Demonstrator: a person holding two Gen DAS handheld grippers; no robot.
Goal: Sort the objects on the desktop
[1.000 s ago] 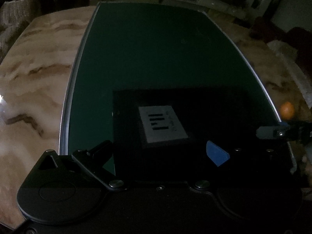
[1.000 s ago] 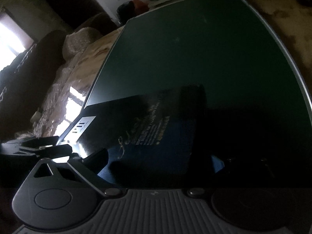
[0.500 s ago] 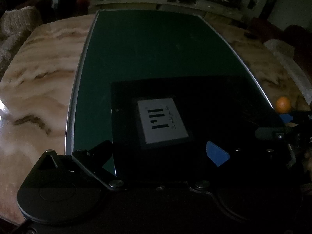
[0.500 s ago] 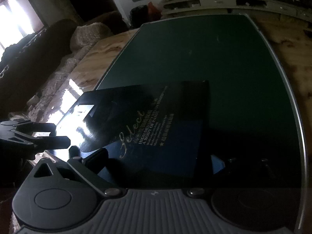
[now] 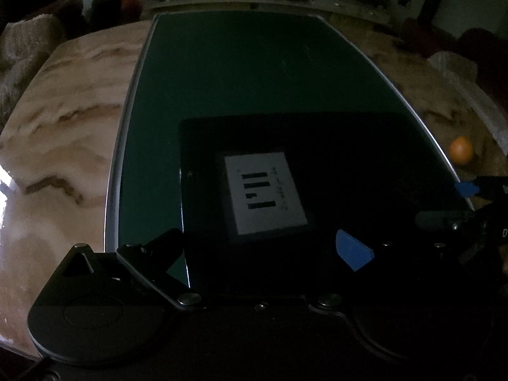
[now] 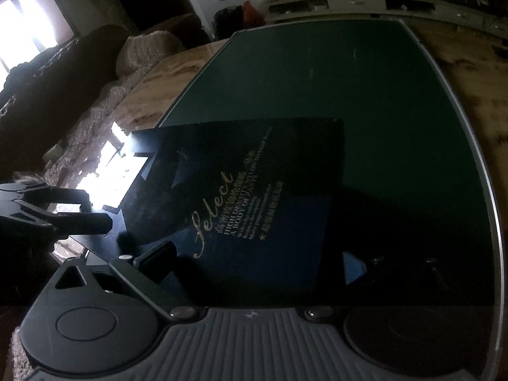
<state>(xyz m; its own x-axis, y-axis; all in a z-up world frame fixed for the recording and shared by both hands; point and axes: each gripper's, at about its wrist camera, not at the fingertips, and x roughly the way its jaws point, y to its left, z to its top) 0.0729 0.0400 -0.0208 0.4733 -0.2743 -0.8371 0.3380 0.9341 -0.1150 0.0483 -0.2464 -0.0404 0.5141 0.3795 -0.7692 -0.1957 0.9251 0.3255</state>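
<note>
Black glossy flat box (image 6: 254, 197), gold lettering – white label (image 5: 265, 193)

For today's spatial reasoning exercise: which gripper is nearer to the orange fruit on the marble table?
Right. The right gripper reaches in just below the orange fruit, beside the green mat's right edge. The left gripper sits farther away, over the black package.

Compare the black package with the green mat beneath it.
The black package is far smaller than the green mat, covering only its near part. The package carries a white label and gold lettering; the mat is plain. The package looks glossy, the mat dull. Both are flat and rectangular.
</note>
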